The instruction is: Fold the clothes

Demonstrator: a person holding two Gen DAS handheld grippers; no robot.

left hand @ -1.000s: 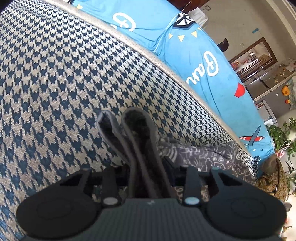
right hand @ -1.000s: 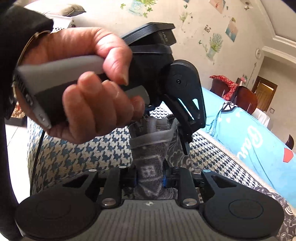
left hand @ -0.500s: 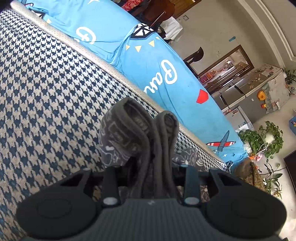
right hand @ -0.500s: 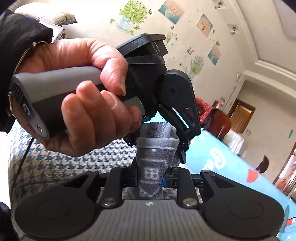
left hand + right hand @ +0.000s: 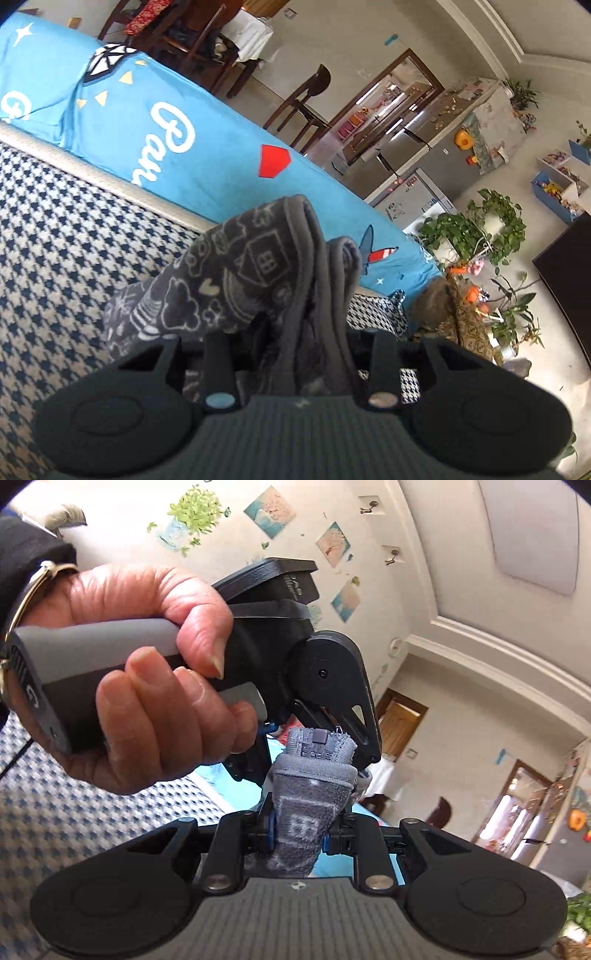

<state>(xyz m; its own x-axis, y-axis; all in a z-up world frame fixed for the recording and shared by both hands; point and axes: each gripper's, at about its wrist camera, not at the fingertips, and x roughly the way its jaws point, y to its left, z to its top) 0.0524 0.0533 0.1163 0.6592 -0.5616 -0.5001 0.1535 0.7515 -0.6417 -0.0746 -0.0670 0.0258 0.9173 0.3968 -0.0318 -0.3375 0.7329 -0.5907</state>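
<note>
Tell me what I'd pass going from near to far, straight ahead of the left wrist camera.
Left gripper shut on the grey patterned garment → houndstooth cover → blue printed sheet → wooden dining chairs → doorway in the far wall.

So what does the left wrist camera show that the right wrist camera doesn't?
Only the left wrist view shows the garment's doodle print of houses and clouds, the potted green plants and the dark wooden chair. Only the right wrist view shows the person's hand gripping the left tool from outside, plus the picture stickers on the wall. Both show the dark grey printed fleece garment pinched in a tool, the blue-and-cream houndstooth cover and the bright blue sheet.
</note>
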